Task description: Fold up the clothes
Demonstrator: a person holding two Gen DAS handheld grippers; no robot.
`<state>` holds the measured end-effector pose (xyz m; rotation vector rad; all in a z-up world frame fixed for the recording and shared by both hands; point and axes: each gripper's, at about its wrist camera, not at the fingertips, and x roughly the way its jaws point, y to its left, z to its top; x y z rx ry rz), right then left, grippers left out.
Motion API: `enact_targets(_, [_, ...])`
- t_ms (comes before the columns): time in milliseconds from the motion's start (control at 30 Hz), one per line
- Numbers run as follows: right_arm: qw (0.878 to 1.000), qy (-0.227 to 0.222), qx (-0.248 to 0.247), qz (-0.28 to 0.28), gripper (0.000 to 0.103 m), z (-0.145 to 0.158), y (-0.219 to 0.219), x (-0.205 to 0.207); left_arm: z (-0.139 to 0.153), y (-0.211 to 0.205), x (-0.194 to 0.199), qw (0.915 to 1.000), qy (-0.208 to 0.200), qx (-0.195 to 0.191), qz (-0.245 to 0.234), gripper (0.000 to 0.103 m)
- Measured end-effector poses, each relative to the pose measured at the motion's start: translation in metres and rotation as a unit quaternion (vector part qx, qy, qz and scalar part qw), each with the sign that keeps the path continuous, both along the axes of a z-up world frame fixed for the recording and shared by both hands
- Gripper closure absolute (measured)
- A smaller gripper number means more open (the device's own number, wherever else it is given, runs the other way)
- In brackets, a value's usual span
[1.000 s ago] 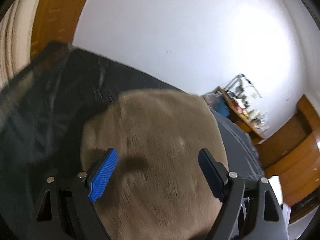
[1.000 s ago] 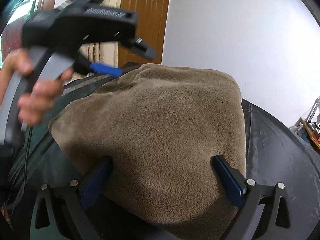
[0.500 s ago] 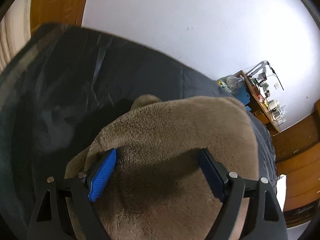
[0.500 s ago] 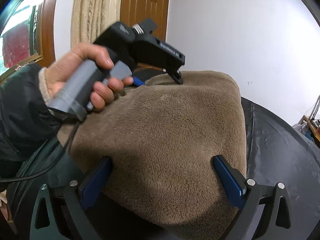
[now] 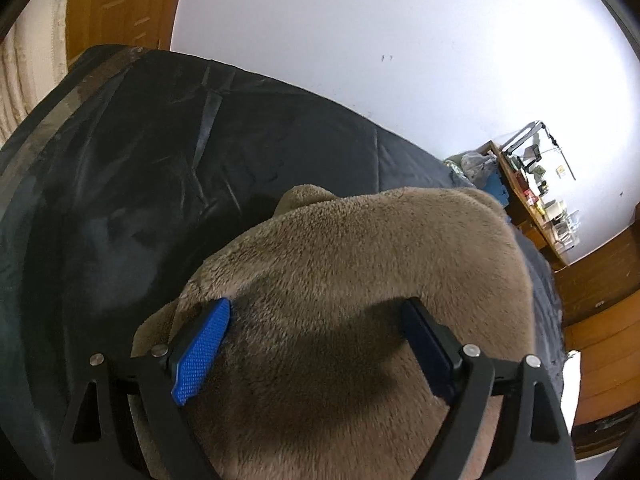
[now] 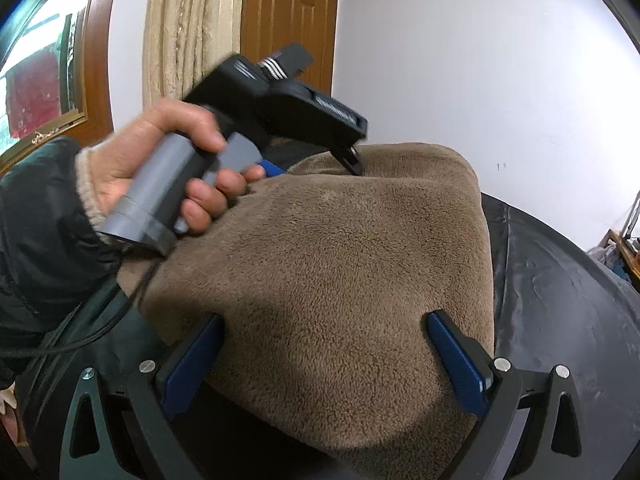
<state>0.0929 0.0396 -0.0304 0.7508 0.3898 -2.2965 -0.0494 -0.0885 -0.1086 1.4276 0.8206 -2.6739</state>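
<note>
While both of my tools sit over the brown fleece garment (image 6: 328, 264), neither has hold of it. My right gripper (image 6: 324, 356) has its jaws spread wide at the lower middle of its frame, pile showing between the pads. My left gripper (image 5: 316, 344) is likewise spread apart in its own view, its blue pad (image 5: 202, 350) resting at the fleece's left edge.

The garment lies in a thick, rounded, layered bundle on the black sheet (image 5: 140, 168), filling the lower centre of both views. A lower layer pokes out at the upper middle of the left view, so the edges are not flush. My worry is that a pinch would catch only the top layer and drag the stack askew. The slick sheet could also let the whole bundle slide. My left hand (image 6: 160, 160) crowds the upper left; the two tools might collide.
</note>
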Motion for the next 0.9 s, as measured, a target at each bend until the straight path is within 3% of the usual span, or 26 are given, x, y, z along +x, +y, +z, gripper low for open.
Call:
enact_targets(167, [1.0, -0.002, -0.004, -0.001, 0.001, -0.003, -0.001, -0.001, 0.01, -0.007, 0.033, 0.9998, 0.021, 0.001, -0.004, 0.014])
enact_targets(333, [1.0, -0.001, -0.004, -0.001, 0.001, -0.003, -0.001, -0.001, -0.01, -0.009, 0.071, 0.9994, 0.023, -0.011, -0.023, 0.013])
enact_targets(567, [1.0, -0.001, -0.004, 0.0, 0.001, -0.003, 0.002, -0.001, -0.038, -0.003, 0.082, 0.9989, 0.031, -0.034, -0.011, 0.012])
enact_targets(700, [1.0, -0.001, -0.005, 0.001, 0.001, -0.002, 0.003, 0.002, -0.051, -0.004, 0.081, 0.9987, 0.034, -0.039, -0.004, 0.001])
enact_targets(800, [1.0, 0.0, -0.004, 0.002, 0.001, -0.001, 0.005, 0.005, -0.069, -0.022, 0.078, 0.9994, 0.018, 0.03, 0.008, 0.0])
enact_targets(900, [1.0, 0.001, -0.003, 0.001, 0.001, -0.001, 0.007, 0.007, -0.069, -0.026, 0.079, 0.9986, 0.022, 0.048, 0.009, 0.0])
